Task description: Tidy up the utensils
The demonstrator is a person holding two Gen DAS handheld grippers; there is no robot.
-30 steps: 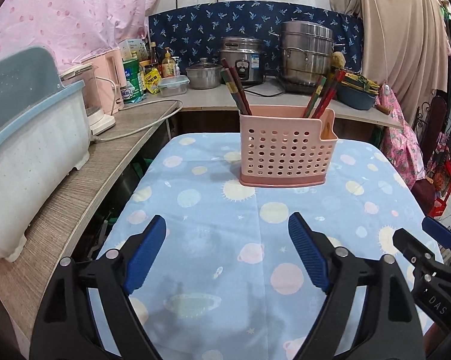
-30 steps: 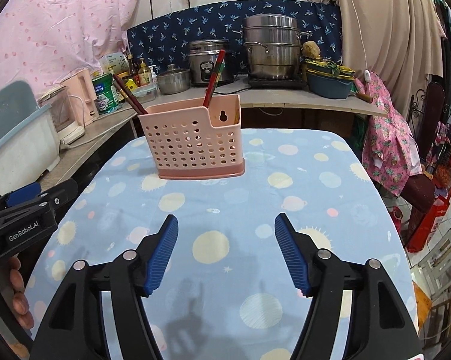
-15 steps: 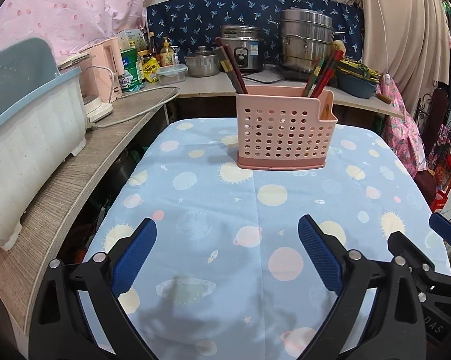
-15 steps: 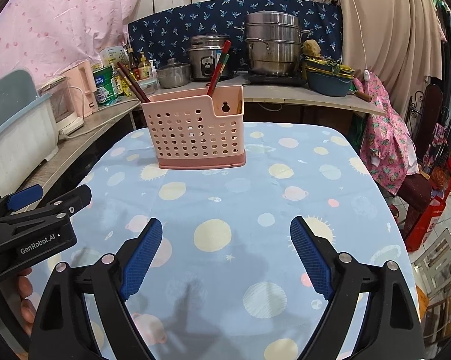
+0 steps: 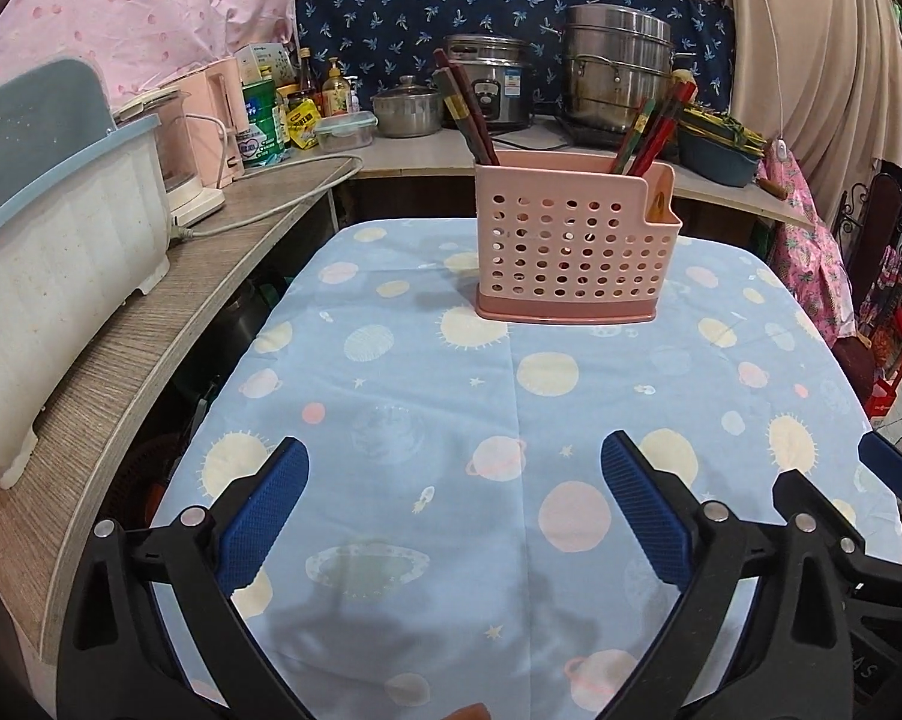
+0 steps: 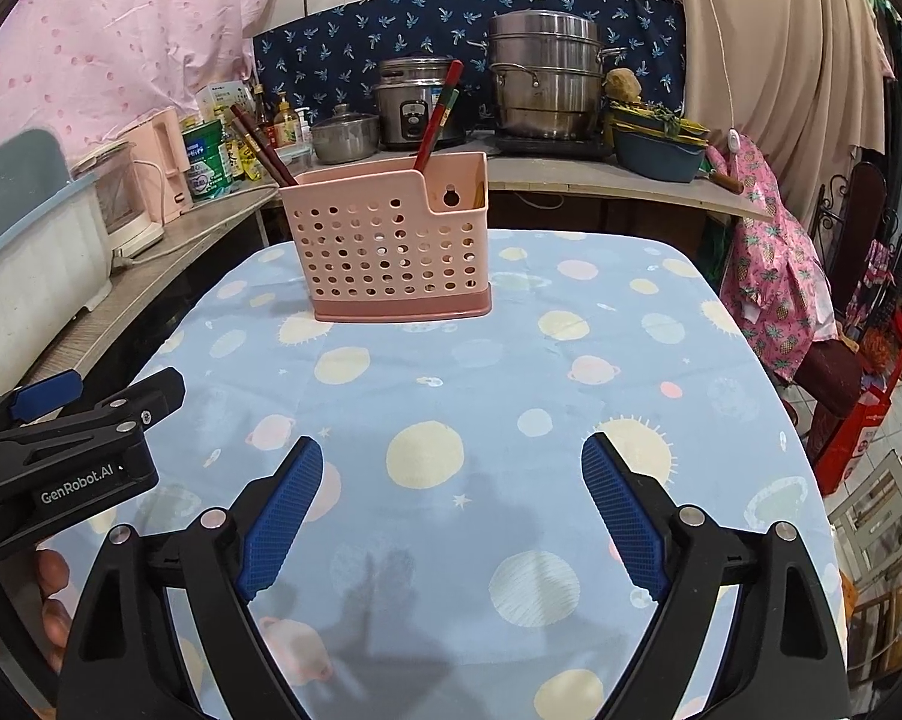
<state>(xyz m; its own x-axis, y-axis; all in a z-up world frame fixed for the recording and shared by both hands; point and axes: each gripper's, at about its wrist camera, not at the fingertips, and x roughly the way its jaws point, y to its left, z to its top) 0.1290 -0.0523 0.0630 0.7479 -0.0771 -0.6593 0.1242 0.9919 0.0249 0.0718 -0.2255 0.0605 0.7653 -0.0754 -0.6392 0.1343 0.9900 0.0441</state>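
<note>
Pulling back: both grippers sit lower and farther from the holder than a second ago, jaws spread wider, nothing held. Left view, left to right: dish bin [image 5: 48,252] at left edge, left gripper [image 5: 454,510] released at bottom centre, holder [image 5: 574,252] upright at upper centre on the tablecloth [image 5: 426,396], chopsticks [image 5: 469,114] standing in its left and right ends. Right view: left gripper at lower left, right gripper [image 6: 451,510] released at bottom centre, holder upper centre. No loose utensils on the cloth. Judgement: sorting looks finished, hands retreating.
</note>
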